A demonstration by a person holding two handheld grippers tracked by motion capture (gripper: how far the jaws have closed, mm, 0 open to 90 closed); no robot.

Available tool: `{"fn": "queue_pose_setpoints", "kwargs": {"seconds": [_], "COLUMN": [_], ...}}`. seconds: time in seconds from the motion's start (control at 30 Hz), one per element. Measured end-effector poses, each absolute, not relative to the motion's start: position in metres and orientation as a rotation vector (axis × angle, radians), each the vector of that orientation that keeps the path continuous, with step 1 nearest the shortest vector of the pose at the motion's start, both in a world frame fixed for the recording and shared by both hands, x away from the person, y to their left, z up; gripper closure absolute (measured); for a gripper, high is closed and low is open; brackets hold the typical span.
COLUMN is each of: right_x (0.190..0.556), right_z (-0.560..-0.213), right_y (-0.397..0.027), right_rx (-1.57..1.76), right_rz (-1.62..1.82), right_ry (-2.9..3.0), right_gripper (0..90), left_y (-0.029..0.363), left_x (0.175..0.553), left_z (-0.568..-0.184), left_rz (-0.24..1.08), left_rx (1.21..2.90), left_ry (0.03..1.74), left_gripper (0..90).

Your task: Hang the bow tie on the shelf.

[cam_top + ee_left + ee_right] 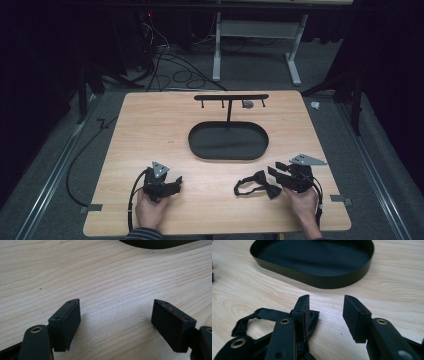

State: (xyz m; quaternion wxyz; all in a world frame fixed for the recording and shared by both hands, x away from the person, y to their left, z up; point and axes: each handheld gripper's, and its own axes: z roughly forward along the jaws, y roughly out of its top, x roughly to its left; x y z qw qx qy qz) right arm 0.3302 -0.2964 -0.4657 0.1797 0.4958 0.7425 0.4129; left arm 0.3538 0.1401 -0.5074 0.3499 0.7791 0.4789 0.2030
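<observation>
We have a wooden table (150, 125) in front of us, and it carries very little, which suggests it is laid out for one small job. At its far middle stands a black oval tray (200, 145) with a thin post rising from its back edge to a crossbar with small hooks (231, 97); it reads as a stand for hanging or laying small accessories, placed centrally so either hand could reach it.

Nearer to us, on the right, lies a black bow tie (256, 184) with its strap looped out to the left, flat on the wood and well short of the tray. We judge it to be the thing to handle, since nothing else loose lies on the tabletop.

Our right gripper (282, 176) sits at the bow tie's right end. In the right gripper view its jaws stand apart: one jaw lies over the fabric while the other stands on bare wood beside it, so nothing is clamped yet. The placement looks like the approach for a pinch at the knot or wing.

Our left gripper (172, 183) rests low at the near left, well apart from the bow tie. Its jaws are spread wide over bare wood, holding nothing, seemingly parked until needed.
</observation>
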Motion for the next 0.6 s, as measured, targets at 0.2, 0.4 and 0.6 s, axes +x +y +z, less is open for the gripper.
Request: {"fn": "queue_pose_setpoints", "kwargs": {"seconds": [0.2,0.4,0.6], "right_x": [0.325,0.324,0.325], "right_z": [-0.460,-0.456,-0.456], "right_y": [-0.287,-0.274,-0.260], "right_rx": [1.358,1.292,1.243], "right_rz": [1.197,1.211,1.224], "right_ry": [2.126,2.187,2.237], "right_gripper": [57.9,57.8,57.6], "left_y": [0.140,0.140,0.140], "left_x": [0.354,0.354,0.354], "left_z": [-0.507,-0.507,-0.507], "left_rz": [0.525,0.525,0.526], "left_rx": [2.019,2.019,2.019], "left_ry": [1.240,1.241,1.241], "left_gripper": [23.9,23.9,23.9]}}
